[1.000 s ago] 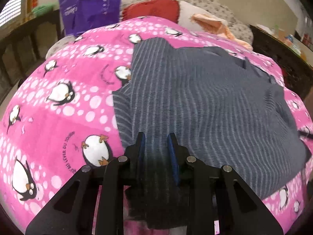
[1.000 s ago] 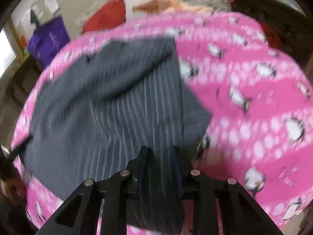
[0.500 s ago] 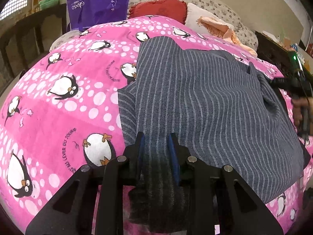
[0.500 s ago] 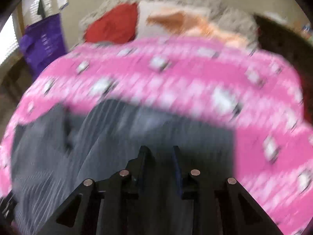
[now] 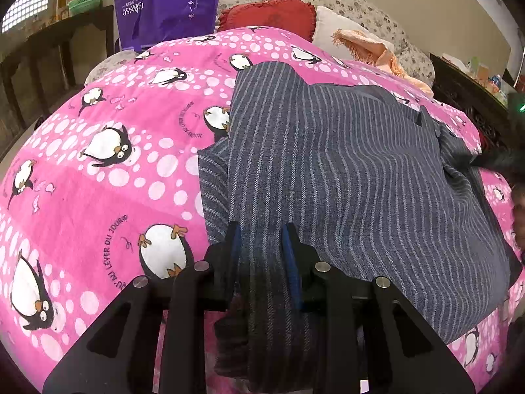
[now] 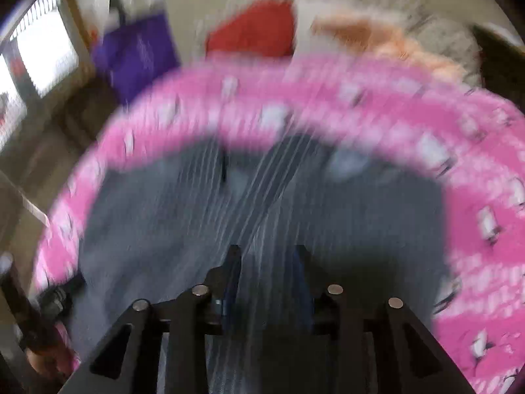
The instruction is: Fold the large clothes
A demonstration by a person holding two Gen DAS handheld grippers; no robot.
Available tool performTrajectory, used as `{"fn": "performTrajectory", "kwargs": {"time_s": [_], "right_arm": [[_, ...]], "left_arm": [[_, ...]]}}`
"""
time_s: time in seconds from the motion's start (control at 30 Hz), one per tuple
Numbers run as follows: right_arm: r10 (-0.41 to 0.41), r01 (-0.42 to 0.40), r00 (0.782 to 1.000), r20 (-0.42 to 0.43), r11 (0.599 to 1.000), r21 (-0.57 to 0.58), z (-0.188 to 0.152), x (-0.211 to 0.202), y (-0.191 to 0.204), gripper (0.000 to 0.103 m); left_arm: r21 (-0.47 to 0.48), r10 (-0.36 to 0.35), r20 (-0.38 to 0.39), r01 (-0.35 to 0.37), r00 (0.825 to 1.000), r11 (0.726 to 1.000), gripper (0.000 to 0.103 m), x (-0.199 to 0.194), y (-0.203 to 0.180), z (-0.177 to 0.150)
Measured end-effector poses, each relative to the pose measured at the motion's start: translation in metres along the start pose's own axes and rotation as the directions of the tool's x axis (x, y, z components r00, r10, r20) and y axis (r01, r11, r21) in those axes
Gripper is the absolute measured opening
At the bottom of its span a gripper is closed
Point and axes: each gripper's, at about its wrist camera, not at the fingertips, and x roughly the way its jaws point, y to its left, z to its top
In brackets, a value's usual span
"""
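Note:
A grey pinstriped garment (image 5: 344, 164) lies folded on a pink penguin blanket (image 5: 98, 197). My left gripper (image 5: 261, 229) is shut on its near edge, with bunched cloth filling the gap between the blue pads. At the right edge of the left wrist view, a dark gripper tip (image 5: 492, 161) and a person's hand (image 5: 518, 213) touch the garment's far side. The right wrist view is badly blurred. In it my right gripper (image 6: 267, 252) hangs over the garment (image 6: 361, 213). Its jaws are opening, and striped cloth still runs between them.
A purple bag (image 5: 167, 3), a red cushion (image 5: 265, 16) and a peach cloth (image 5: 370, 49) sit beyond the blanket's far edge. Dark wooden furniture flanks the bed on the left (image 5: 49, 52) and on the right (image 5: 466, 92).
The right gripper has swept sideways across the bed with the garment's edge, and its jaws now stand wider apart. The left gripper has stayed put, still gripping the cloth.

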Motion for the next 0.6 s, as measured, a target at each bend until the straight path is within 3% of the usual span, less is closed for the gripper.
{"fn": "performTrajectory", "kwargs": {"time_s": [0.07,0.17,0.23,0.3,0.4,0.47,0.5,0.53,0.6], "right_arm": [[-0.059,0.059,0.998,0.017,0.998,0.032,-0.007,0.007,0.001,0.03],[-0.022,-0.007,0.983,0.182,0.988,0.154,-0.024,-0.034,-0.007,0.03],[-0.068,0.026,0.964,0.256,0.986,0.163,-0.048,-0.069,-0.007,0.031],[-0.15,0.109,0.958,0.246,0.979,0.171,-0.083,-0.09,-0.009,0.031],[-0.179,0.148,0.956,0.233,0.978,0.145,-0.144,-0.106,-0.011,0.031],[-0.232,0.214,0.963,0.138,0.967,0.135,-0.178,-0.094,-0.023,0.034],[-0.209,0.192,0.972,0.105,0.969,0.155,-0.194,-0.085,-0.034,0.041],[-0.196,0.17,0.972,0.131,0.967,0.188,-0.203,-0.09,-0.04,0.045],[-0.213,0.179,0.968,0.131,0.956,0.233,-0.203,-0.102,-0.043,0.047]], "left_arm": [[-0.004,-0.005,0.0,0.005,1.0,1.0,0.026,0.0,0.001,0.0],[-0.012,-0.016,-0.001,0.016,1.0,1.0,0.026,0.0,0.003,0.0],[-0.011,-0.015,0.0,0.015,1.0,1.0,0.026,0.0,0.002,0.0],[-0.012,-0.016,0.0,0.016,1.0,1.0,0.026,0.001,0.003,0.0],[-0.011,-0.015,0.0,0.015,1.0,1.0,0.026,0.001,0.002,0.0],[-0.011,-0.018,0.0,0.018,1.0,1.0,0.026,0.001,0.002,-0.001],[-0.009,-0.023,0.0,0.023,1.0,1.0,0.026,0.001,0.003,-0.001],[-0.009,-0.025,0.0,0.025,1.0,1.0,0.026,0.001,0.003,0.0],[-0.017,-0.034,-0.002,0.034,0.999,0.999,0.026,0.001,0.003,-0.001]]}}
